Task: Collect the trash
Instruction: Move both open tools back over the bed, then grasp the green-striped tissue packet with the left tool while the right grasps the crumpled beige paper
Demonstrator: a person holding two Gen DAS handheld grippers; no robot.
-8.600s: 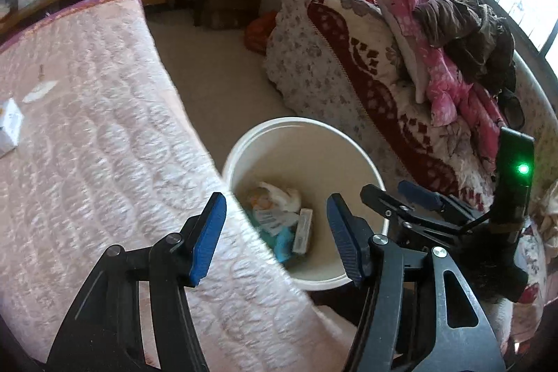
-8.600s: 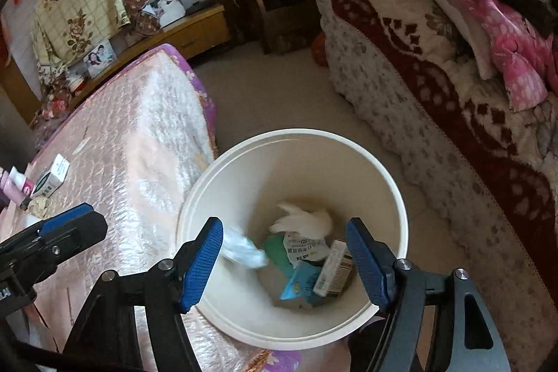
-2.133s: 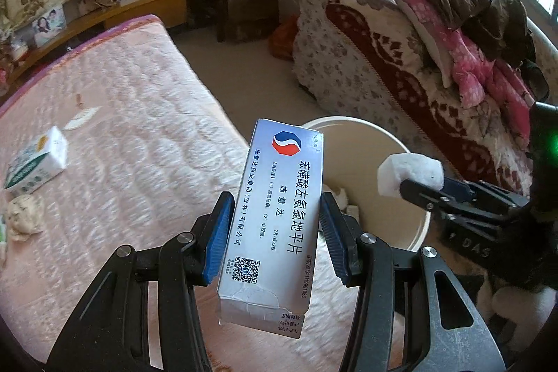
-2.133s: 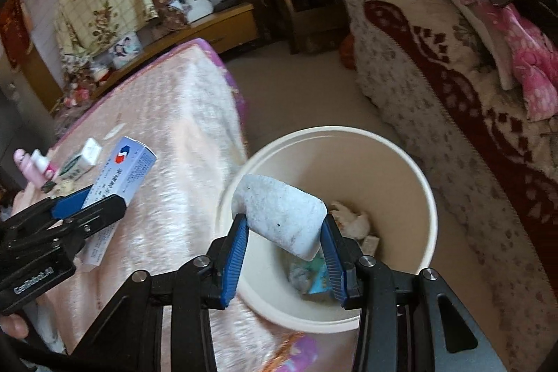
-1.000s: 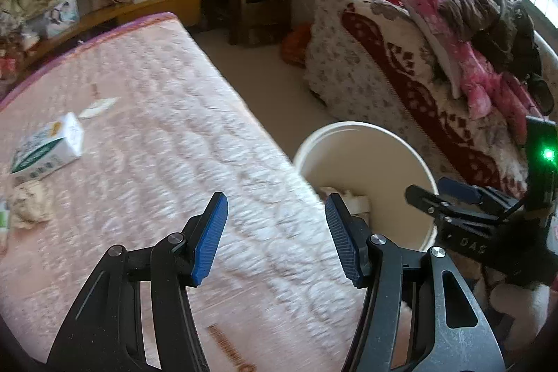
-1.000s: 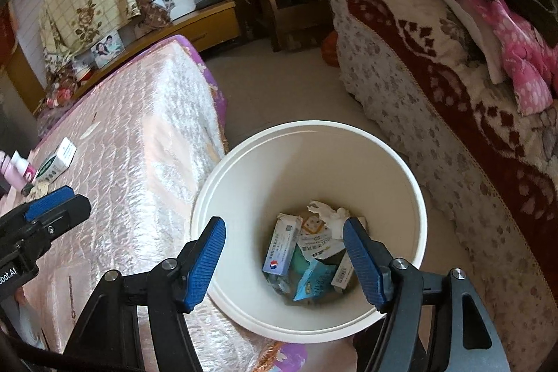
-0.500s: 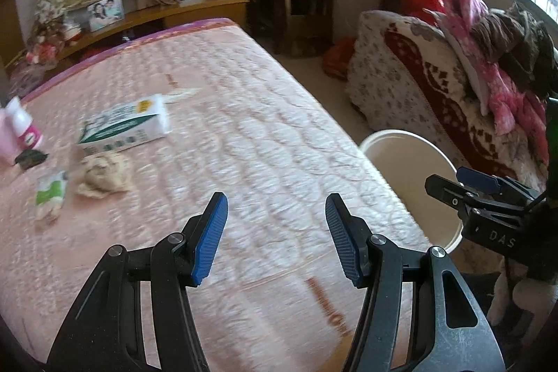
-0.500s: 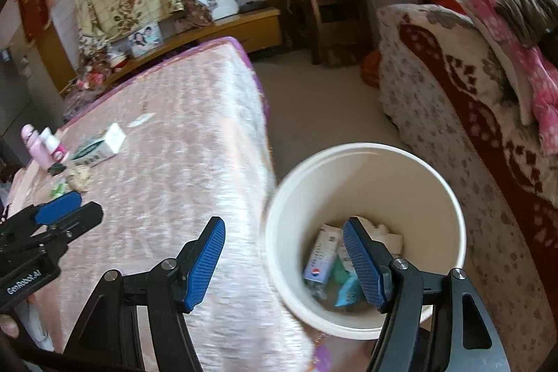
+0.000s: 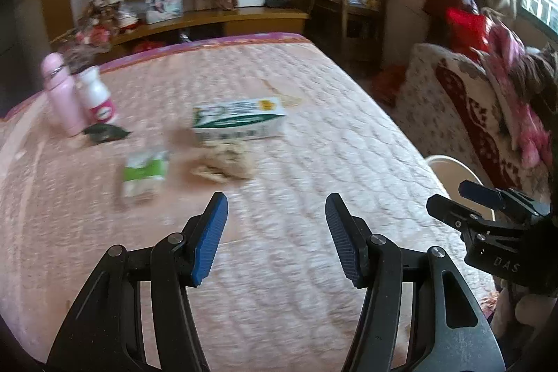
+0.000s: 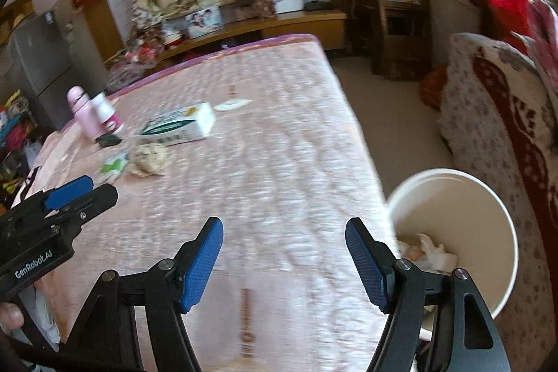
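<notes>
On the pink quilted bed lie a white and green carton, a crumpled beige paper wad and a small green and white packet. My left gripper hovers open and empty over the bed, short of this trash. My right gripper is empty too, its jaws opening, above the bed's near edge. The white bin stands on the floor at the right with wrappers inside.
A pink bottle, a white bottle and a dark scrap stand at the bed's far left. A patterned sofa piled with clothes flanks the bin. A wooden shelf and chair line the back wall.
Both grippers swung left and up from over the bin to over the bed. The bin slid to the right edge, and the bed's trash came into fuller view. The right jaws widened slightly.
</notes>
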